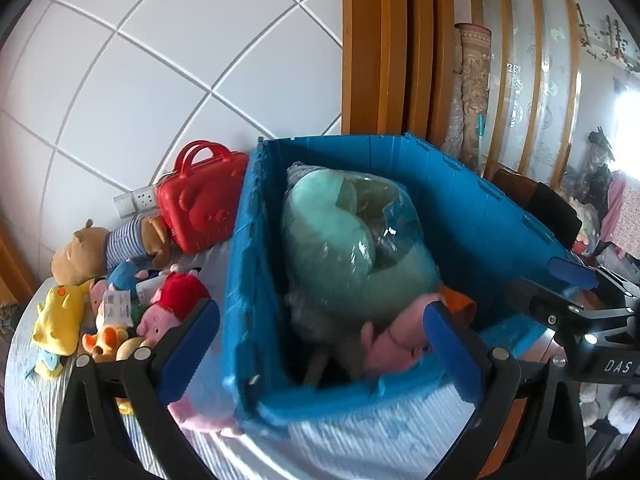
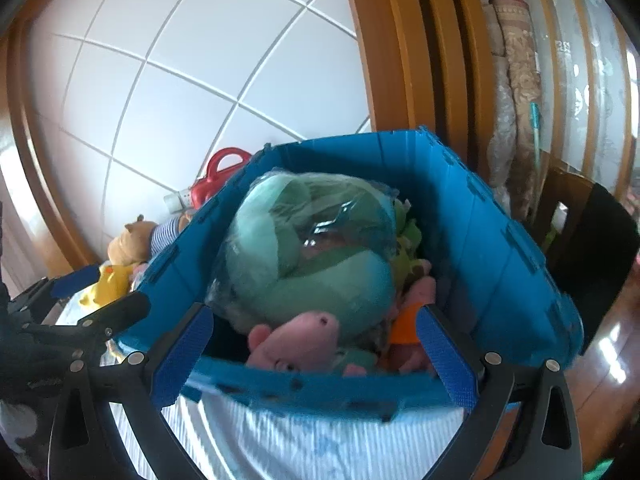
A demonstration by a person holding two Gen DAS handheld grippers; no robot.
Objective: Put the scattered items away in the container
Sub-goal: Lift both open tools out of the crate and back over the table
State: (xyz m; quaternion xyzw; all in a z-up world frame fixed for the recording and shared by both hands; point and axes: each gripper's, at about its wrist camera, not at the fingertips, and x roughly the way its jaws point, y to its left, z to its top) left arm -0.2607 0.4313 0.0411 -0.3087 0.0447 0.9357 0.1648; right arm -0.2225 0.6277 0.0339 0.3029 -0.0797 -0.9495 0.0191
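Partly filled blue crate (image 1: 472,216) on a striped bed, holding a bagged green plush (image 1: 340,240) and seemingly a pink pig; several toys (image 1: 120,304) left beside it; left gripper (image 1: 320,344) and right gripper (image 2: 316,360) both spread wide, empty.

White letters "DAS" on black body of right hand-held gripper (image 1: 572,280); toy tag (image 1: 117,309) print unreadable.

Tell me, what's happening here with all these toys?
A person holding two grippers is tidying soft toys into a blue crate. It already holds a bagged green plush and a pink pig. Both the left gripper and right gripper are open and empty. More toys, like a yellow plush, wait beside it.
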